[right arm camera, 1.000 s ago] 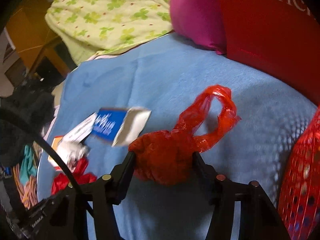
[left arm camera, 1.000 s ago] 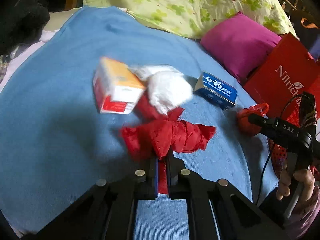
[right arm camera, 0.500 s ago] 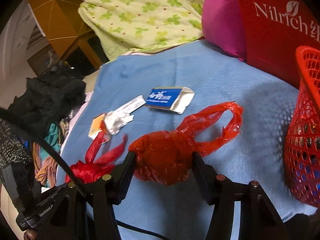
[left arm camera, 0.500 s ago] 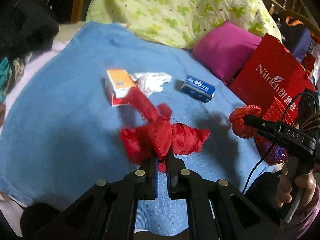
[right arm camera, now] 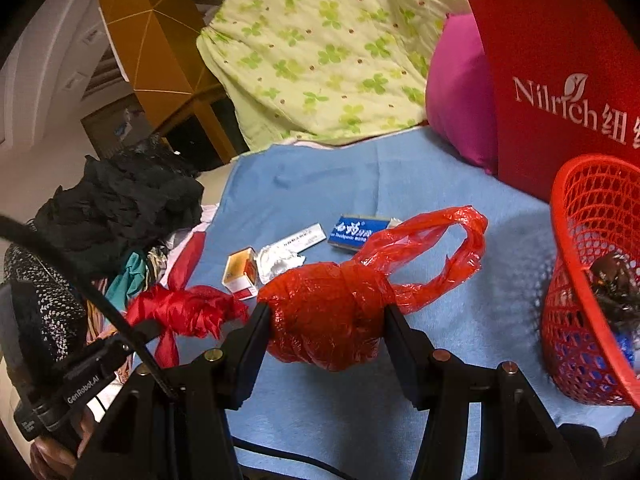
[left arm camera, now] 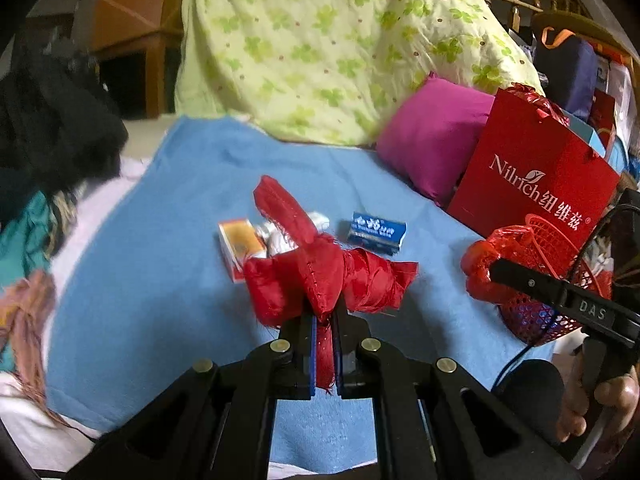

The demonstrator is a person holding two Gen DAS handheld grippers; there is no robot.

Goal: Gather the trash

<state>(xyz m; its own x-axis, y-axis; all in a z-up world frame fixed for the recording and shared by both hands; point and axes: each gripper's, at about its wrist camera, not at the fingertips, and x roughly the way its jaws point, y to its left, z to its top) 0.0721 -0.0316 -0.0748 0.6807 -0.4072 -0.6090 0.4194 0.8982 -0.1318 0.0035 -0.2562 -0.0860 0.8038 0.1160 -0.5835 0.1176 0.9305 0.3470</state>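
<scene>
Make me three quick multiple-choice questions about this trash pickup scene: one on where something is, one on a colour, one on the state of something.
1. Where does the mesh basket stand?
A. on the blue blanket, in front of the red Nilrich bag
B. on the green quilt
C. on top of the black clothes

2. What colour is the small box that lies behind the knotted plastic bag?
A. green
B. blue
C. black

3. What are the left tongs doing?
A. hanging open
B. pressing the orange carton
C. pinching the red cloth bundle

Answers: 1 A, the red paper bag rises right behind it; 2 B, blue with white print; 3 C, cloth sits between the closed fingers.
</scene>
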